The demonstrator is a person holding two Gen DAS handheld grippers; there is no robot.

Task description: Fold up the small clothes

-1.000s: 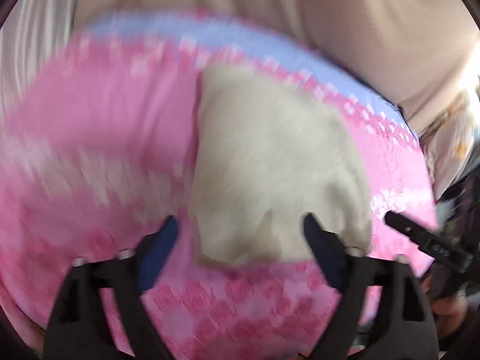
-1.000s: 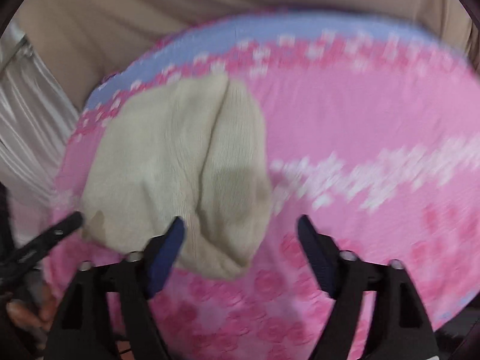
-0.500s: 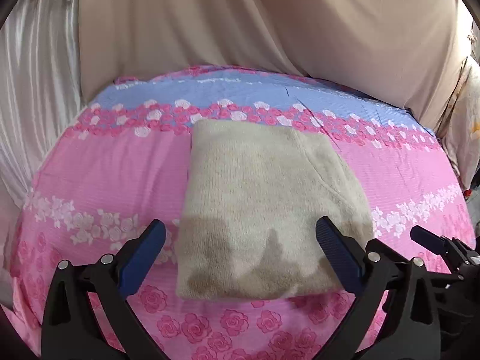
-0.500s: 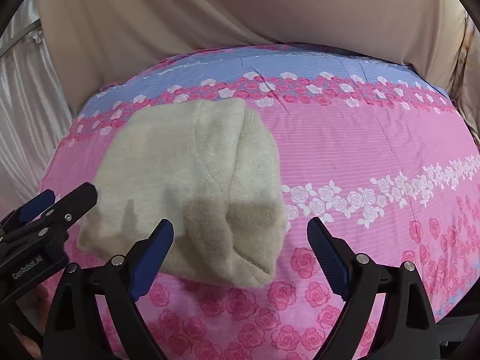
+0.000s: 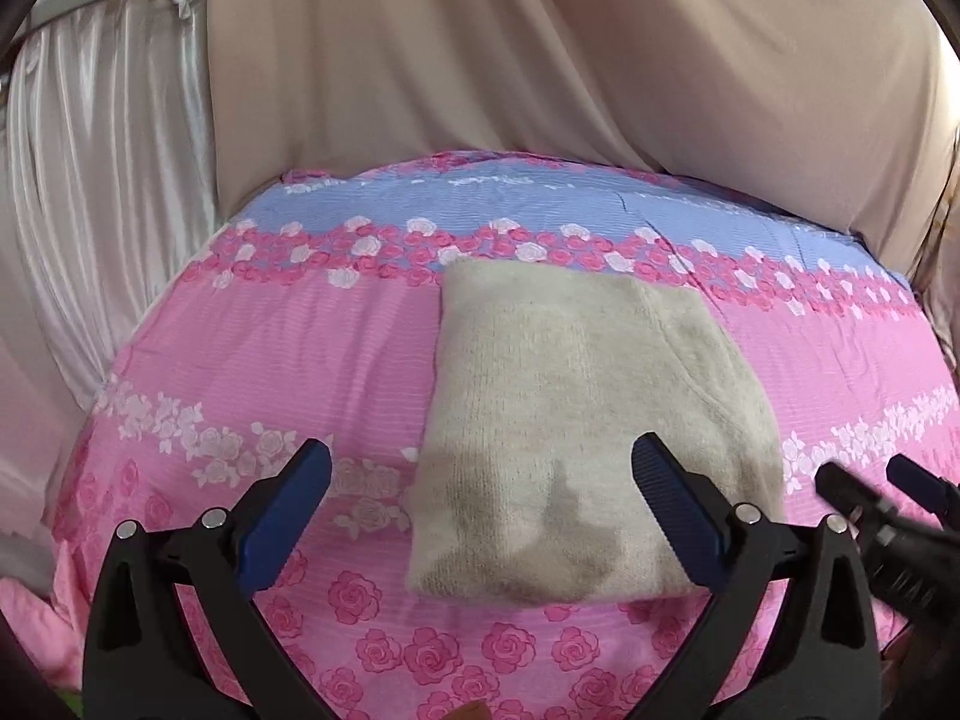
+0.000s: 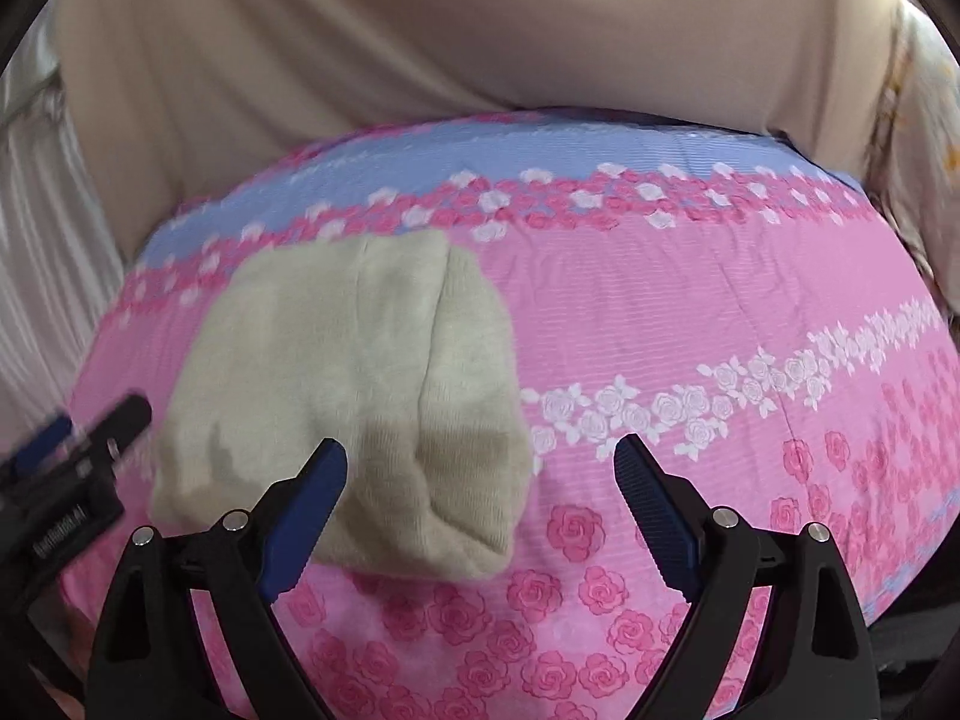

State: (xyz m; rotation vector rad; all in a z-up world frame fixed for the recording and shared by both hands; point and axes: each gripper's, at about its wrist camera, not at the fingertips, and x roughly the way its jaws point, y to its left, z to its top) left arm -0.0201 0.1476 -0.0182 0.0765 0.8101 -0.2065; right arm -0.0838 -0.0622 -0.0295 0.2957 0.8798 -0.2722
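A cream knitted garment (image 5: 588, 420) lies folded into a thick rectangle on the pink rose-print bedsheet (image 5: 270, 360); it also shows in the right wrist view (image 6: 360, 396). My left gripper (image 5: 480, 510) is open and empty, held above and in front of the garment's near edge. My right gripper (image 6: 480, 498) is open and empty, over the garment's near right corner. The right gripper's tips show at the right edge of the left wrist view (image 5: 888, 498). The left gripper's tips show at the left edge of the right wrist view (image 6: 78, 438).
The sheet (image 6: 720, 312) has a blue band at the far side. Beige curtains (image 5: 540, 60) hang behind the bed, white satin curtains (image 5: 90, 180) at the left. A pale floral fabric (image 6: 924, 120) shows at the right.
Both grippers have pulled back and risen away from the folded garment. The views widened and lost most of their blur. The garment has stayed in place.
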